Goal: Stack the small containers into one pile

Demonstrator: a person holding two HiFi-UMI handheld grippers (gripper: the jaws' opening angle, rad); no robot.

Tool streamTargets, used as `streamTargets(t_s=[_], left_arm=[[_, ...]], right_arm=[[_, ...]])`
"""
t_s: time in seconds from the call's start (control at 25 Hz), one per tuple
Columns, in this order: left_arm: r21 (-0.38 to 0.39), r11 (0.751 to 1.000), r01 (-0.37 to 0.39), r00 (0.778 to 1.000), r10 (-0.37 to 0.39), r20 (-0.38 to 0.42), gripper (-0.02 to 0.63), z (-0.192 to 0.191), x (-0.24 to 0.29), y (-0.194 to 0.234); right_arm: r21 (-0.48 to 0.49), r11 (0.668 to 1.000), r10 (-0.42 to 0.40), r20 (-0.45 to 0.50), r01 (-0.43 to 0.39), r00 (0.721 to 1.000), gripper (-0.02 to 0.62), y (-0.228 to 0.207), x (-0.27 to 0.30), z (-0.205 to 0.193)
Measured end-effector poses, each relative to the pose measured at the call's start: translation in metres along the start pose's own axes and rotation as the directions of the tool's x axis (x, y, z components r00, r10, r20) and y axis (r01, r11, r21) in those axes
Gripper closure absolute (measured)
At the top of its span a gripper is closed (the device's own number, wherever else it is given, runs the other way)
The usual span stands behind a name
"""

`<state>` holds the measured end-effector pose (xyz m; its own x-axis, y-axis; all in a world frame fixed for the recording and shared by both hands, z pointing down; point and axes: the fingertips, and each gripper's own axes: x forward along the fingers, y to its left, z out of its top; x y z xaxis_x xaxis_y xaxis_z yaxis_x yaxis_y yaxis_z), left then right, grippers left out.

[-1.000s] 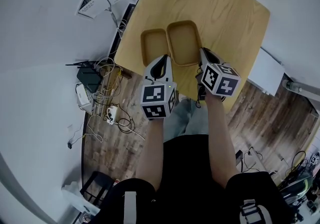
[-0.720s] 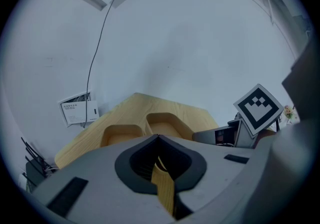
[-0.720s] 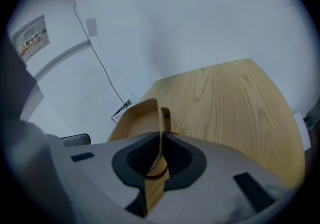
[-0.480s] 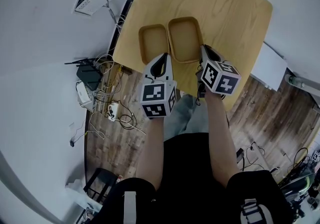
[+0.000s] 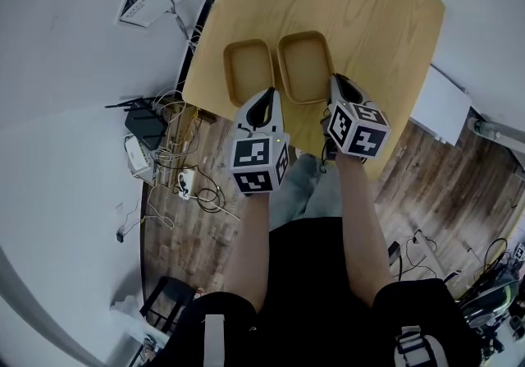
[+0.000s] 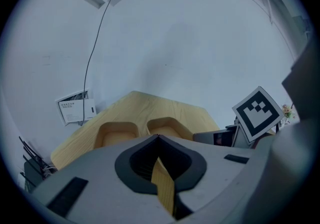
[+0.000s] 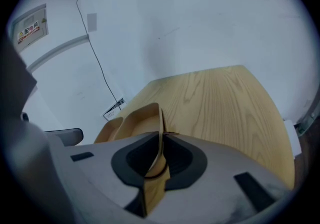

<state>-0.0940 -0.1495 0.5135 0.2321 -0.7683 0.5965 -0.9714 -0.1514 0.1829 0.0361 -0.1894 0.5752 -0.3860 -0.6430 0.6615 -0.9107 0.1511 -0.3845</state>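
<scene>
Now the right container (image 5: 305, 66) sits on the table (image 5: 369, 12) just beside the left container (image 5: 248, 70), with a thin gap between them. A second ago the two seemed to touch, so the right one has moved a tiny bit away. The right gripper (image 5: 338, 86) is clamped on the near wall of the right container. That looks like the start of lifting it to put it in the other one. The left gripper (image 5: 264, 98) hangs by the near edge of the left container. Its jaws are pressed together and seem to hold nothing. Nothing is stacked yet.
</scene>
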Motion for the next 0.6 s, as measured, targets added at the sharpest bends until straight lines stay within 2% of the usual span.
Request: streamTargets(t_s=[0.12, 0.44, 0.56, 0.6], left_arm=[[0.002, 1.000, 0.005, 1.000, -0.005, -0.001, 0.604, -0.001, 0.001, -0.003], [0.000, 1.000, 0.006, 1.000, -0.006, 0.010, 0.604, 0.004, -0.003, -0.004], [-0.004, 1.000, 0.006, 1.000, -0.006, 0.020, 0.604, 0.006, -0.004, -0.007], [-0.006, 1.000, 0.007, 1.000, -0.007, 0.024, 0.604, 0.008, -0.005, -0.008]], right_arm=[[0.001, 1.000, 0.002, 0.001, -0.002, 1.000, 0.540, -0.001, -0.001, -0.001], [0.000, 1.000, 0.002, 0.018, -0.002, 1.000, 0.539, -0.001, -0.007, 0.007], [-0.008, 1.000, 0.002, 0.035, -0.002, 0.999, 0.545, -0.001, -0.012, 0.013], [-0.012, 1.000, 0.002, 0.044, -0.001, 0.999, 0.573, -0.001, -0.015, 0.016]])
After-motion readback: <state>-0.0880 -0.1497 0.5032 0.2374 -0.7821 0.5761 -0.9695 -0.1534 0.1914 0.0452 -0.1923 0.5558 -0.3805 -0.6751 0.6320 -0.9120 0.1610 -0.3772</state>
